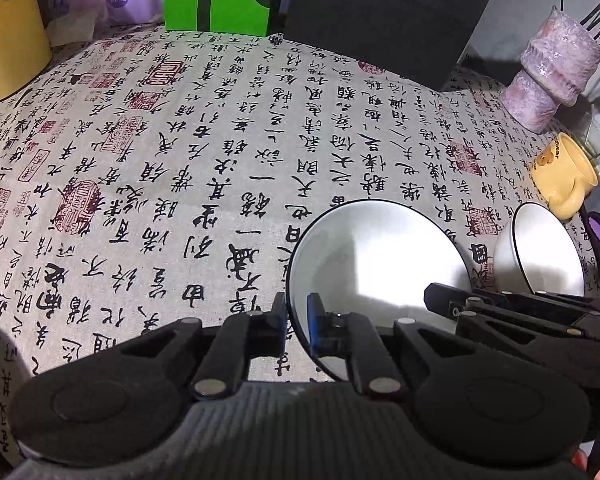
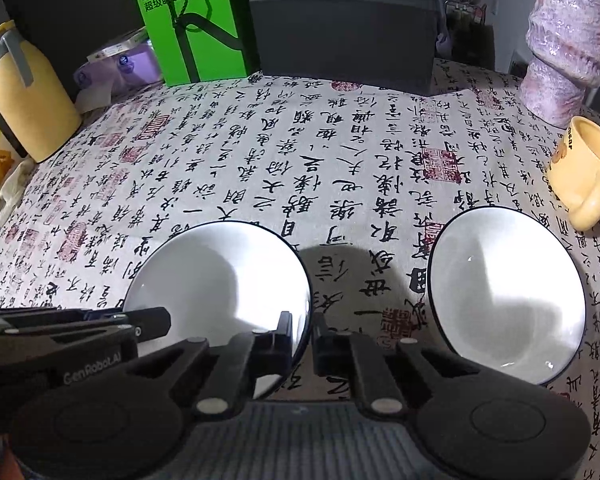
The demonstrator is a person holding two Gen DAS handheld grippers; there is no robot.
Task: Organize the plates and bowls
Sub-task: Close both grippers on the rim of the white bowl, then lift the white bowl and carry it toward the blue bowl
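Both grippers had their jaws clamped on the same white plate sitting on the desk, left gripper on its left rim and right gripper on its right rim, with a white bowl just beside it and a yellow mug farther back

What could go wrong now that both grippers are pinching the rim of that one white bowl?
Both the left gripper and right gripper clamp thin edges of the held bowl, so uneven lifting could tilt it or let it slip. The second bowl and yellow mug sit close on the right; a sideways swing might knock them.
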